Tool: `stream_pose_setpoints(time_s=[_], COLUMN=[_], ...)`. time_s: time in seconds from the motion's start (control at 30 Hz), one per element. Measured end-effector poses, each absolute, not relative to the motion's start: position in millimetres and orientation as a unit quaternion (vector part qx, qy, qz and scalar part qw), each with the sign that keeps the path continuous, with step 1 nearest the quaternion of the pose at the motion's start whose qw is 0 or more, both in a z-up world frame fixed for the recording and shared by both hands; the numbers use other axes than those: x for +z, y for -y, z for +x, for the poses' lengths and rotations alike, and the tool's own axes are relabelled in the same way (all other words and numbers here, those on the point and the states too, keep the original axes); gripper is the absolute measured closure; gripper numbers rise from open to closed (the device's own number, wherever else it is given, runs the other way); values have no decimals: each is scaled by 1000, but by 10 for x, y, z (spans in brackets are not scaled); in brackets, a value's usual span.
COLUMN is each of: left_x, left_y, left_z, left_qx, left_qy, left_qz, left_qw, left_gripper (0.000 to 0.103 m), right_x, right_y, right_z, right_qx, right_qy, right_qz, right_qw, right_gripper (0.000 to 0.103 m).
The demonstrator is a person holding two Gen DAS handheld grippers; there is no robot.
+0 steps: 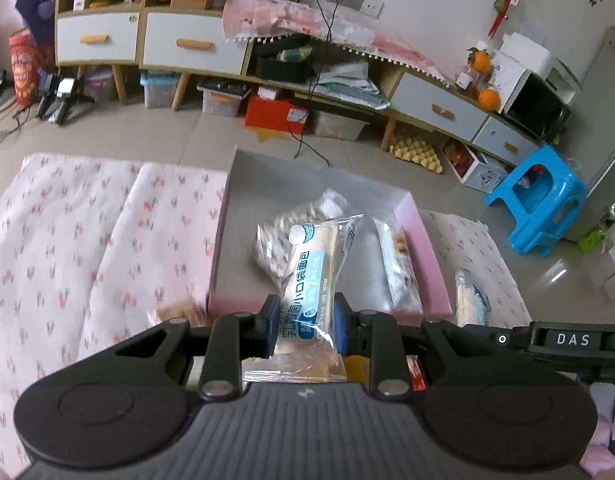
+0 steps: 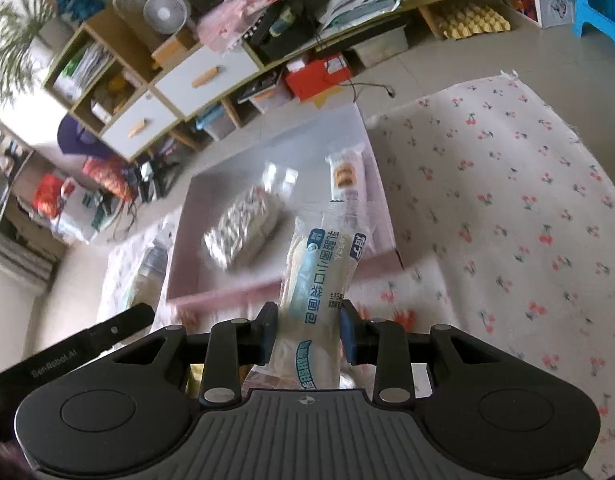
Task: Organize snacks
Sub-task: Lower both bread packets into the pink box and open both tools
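Note:
My left gripper (image 1: pixel 306 322) is shut on a clear bread packet with blue lettering (image 1: pixel 313 272), held up over the near edge of a pink box (image 1: pixel 425 252). Inside the box lie a patterned snack bag (image 1: pixel 275 240) and a white packet (image 1: pixel 397 270). My right gripper (image 2: pixel 309 332) is shut on a second bread packet with blue lettering (image 2: pixel 317 276), hanging just short of the pink box (image 2: pixel 275 288). In the right wrist view the box holds a patterned snack bag (image 2: pixel 243 232) and a white biscuit packet (image 2: pixel 345 176).
The box rests on a cherry-print cloth (image 2: pixel 507 208). Loose snack packets lie on the cloth beside the box (image 1: pixel 469 298) (image 2: pixel 151 268). A low cabinet with drawers (image 1: pixel 187 46), a red box (image 1: pixel 275 110) and a blue stool (image 1: pixel 541 200) stand on the tiled floor beyond.

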State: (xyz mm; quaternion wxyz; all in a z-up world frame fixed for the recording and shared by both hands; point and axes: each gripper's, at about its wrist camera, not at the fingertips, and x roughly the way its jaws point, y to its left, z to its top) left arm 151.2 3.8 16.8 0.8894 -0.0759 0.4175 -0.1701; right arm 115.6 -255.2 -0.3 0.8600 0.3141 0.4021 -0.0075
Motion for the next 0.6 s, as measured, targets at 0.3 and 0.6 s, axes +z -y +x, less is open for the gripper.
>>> stream_pose_setpoints(time_s=[0.3, 0.6], left_x=[37, -66], left_y=[31, 119], left_z=[2004, 2342], left_qx=[-143, -138], left_qy=[-410, -400], left_qz=[-48, -13], left_qw=[900, 906], left_gripper=[79, 79], right_x=[-195, -398], right_y=[2682, 2717], right_z=[1556, 1805], right_qx=[-2, -5], right_qy=[-365, -346], right_qz=[365, 374], right_qw=[856, 860], right_gripper=[71, 70])
